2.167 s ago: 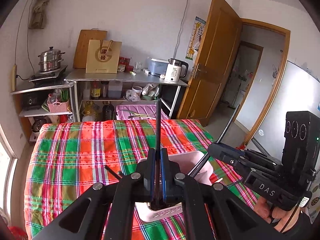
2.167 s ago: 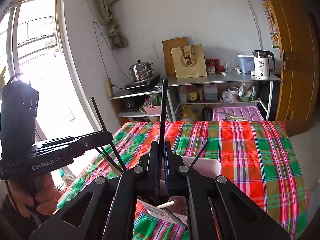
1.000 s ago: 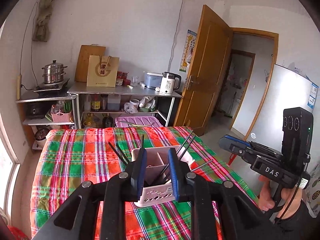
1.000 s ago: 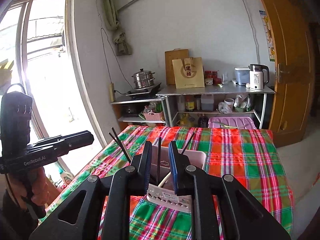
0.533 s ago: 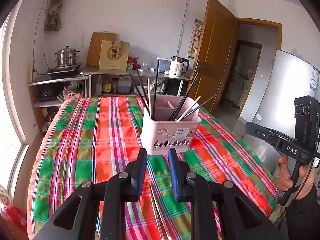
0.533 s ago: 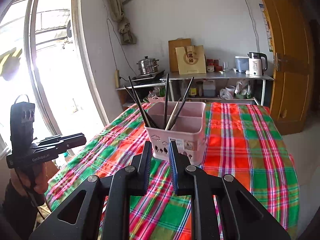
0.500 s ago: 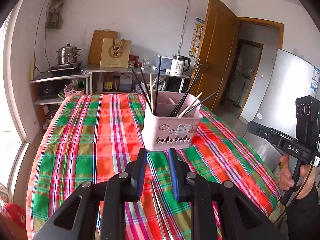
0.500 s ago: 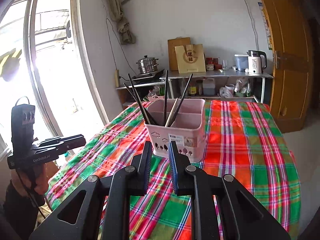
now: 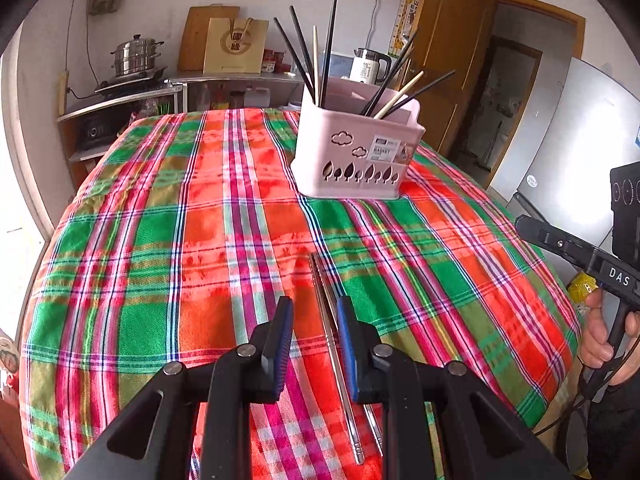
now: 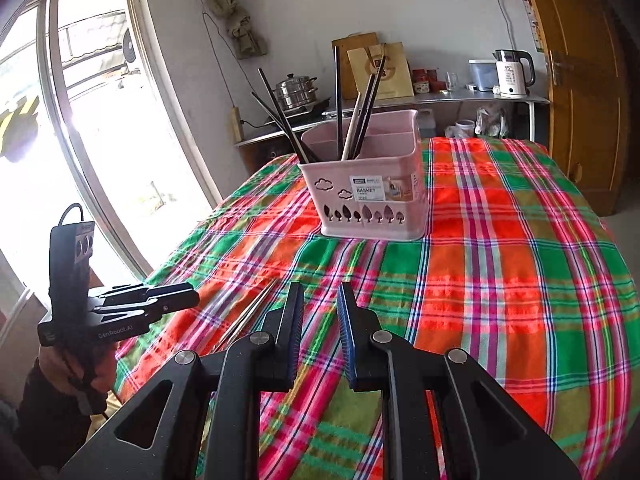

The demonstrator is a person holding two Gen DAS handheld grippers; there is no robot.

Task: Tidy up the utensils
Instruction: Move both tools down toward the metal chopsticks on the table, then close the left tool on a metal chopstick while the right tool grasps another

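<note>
While a pair of metal chopsticks (image 9: pixel 334 332) lies flat on the plaid tablecloth (image 9: pixel 160 240) at the near edge of the table, the rest of the utensils stand in the pink basket (image 9: pixel 356 156) farther back, toward the middle of the cloth. Basket contents: several black chopsticks (image 9: pixel 329 46) and two pale wooden ones, leaning out at various angles from divided compartments; a white label on the front wall.

Left gripper (image 9: pixel 313 320): jaws slightly parted, nothing clamped; in the left wrist view the metal pair runs along the cloth between and beneath its blue pads (image 9: pixel 280 340), closer to the right-hand one. Whether a pad touches the metal I cannot tell. Right gripper (image 10: pixel 319 304): jaws likewise a narrow gap apart, empty, over bare cloth, with the metal pair lying off to its left. Nothing stands between either gripper and the basket.

Surroundings: steel shelf (image 10: pixel 460 98) against the far wall with white kettle (image 10: pixel 512 74), paper bag (image 10: pixel 380 70), cutting board, jars; steamer pot (image 10: pixel 296 94) on a lower stand; bright window (image 10: pixel 80 140); wooden door (image 10: pixel 580 80). Each gripper is held by a person's hand (image 9: pixel 600 340).

Change against the frames a second ago: both grippers sat high above the basket looking down into it; they have since dropped toward the cloth and drawn back, so the basket now stands ahead and the metal pair has come into view.
</note>
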